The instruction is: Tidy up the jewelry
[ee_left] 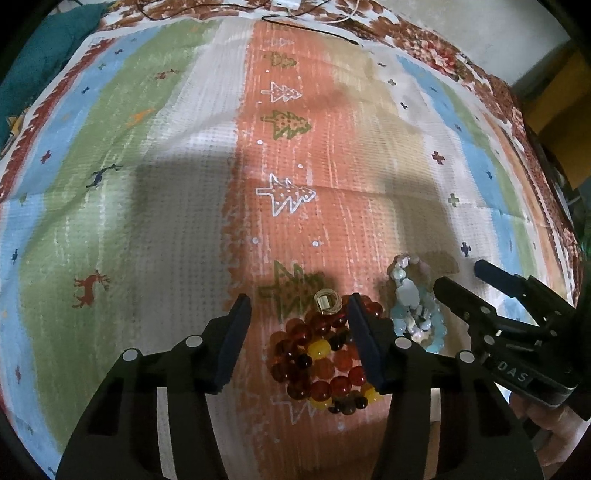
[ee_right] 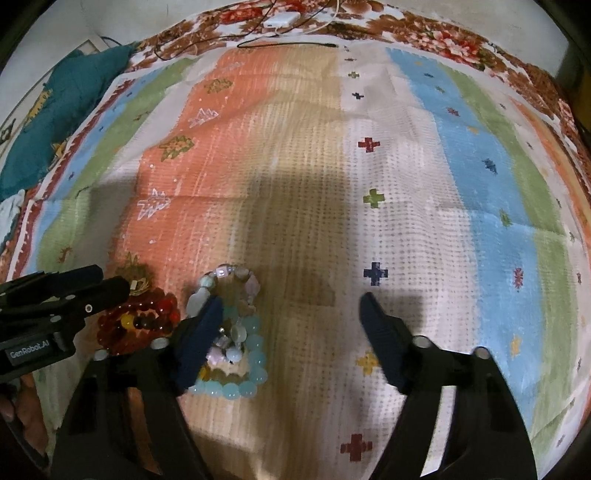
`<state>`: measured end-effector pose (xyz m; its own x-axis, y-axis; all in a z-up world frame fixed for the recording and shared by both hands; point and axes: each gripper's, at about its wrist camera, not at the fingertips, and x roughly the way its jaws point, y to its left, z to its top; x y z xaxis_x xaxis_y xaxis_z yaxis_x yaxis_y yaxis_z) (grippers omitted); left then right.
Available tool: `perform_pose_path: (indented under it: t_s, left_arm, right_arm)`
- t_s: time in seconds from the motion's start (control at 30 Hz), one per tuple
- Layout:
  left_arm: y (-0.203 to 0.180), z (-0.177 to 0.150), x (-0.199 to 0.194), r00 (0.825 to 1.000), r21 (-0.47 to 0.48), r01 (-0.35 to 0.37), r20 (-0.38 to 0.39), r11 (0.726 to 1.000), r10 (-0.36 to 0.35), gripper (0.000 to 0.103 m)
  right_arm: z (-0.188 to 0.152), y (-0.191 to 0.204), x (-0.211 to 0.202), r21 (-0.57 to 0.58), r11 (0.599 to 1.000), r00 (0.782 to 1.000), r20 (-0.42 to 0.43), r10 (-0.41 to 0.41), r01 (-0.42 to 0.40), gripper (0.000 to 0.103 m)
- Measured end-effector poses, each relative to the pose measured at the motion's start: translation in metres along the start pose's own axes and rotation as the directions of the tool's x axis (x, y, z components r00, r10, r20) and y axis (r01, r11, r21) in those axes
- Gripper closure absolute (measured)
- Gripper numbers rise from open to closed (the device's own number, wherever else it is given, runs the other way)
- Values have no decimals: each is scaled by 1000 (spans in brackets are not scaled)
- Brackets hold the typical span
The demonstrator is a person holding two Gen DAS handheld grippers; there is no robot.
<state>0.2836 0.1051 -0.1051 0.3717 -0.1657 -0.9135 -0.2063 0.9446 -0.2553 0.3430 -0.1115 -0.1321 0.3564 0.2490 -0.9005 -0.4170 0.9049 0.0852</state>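
A heap of red, amber and yellow bead bracelets (ee_left: 314, 354) lies on the striped mat (ee_left: 147, 221). A small gold coiled piece (ee_left: 325, 301) rests at the heap's far edge. My left gripper (ee_left: 299, 297) hangs over the heap, open, with its right finger (ee_left: 364, 339) across the heap's right side. To the right lies a pile of pale blue and pearly bracelets (ee_left: 413, 306). In the right wrist view my right gripper (ee_right: 291, 297) stands open, its left finger (ee_right: 203, 339) over that pale pile (ee_right: 240, 343) and bare mat between the jaws. The red heap (ee_right: 140, 321) shows beside the left gripper (ee_right: 112, 278).
The mat (ee_right: 406, 184) lies on a floral bedsheet (ee_right: 443, 40). A teal cloth (ee_right: 66, 110) sits at the far left. Black and white cables (ee_right: 288, 44) and a white charger (ee_right: 280, 20) lie along the far edge. A person's hand (ee_left: 554, 432) holds the right gripper (ee_left: 459, 274).
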Motion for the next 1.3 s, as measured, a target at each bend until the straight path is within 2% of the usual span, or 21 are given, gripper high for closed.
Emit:
perform_pose_path:
  t_s: [0.27,0.4,0.47,0.6,0.73,0.77,1.0,1.3]
  left_arm:
    - [-2,3,8,999,8,29,-21,1000,-29,62]
    - [-4,3,14,999,26,19,-31,999,-18,63]
    - [-4,3,14,1000,30,14,-28,999,-13,63]
    - [-5,2,14,1000,45,18,-25,999,-17,71]
    - [-8,1,16,999,59,28,-37,998,-26,86]
    - [-10,0,16,999,65,24,-38,998,-22,86]
    - [-5,1,13,999,57,28,-36,998,-26,87]
    - [-5,0,2,1000,56,24,-17,998,-23,87]
  right_arm:
    - [5,1,10,6,1000,1000,-14,12,-12,38]
    - [5,3,15,6,1000,1000,-27,14,-14,43]
    - [5,3,15,4,1000,1000,-27,13,-13,51]
    - [5,4,16,-1,1000,999,-39,2,-2,65]
    - [4,8,19,-22,1000,998,-55,14,-16,85]
    - [3,9,19,-26,1000,998,-57,15,-17,88]
    - [2,5,18,-15,999,997,-61,39,-40,91]
    - [1,9,4,-35,999,999,-41,28,-30,91]
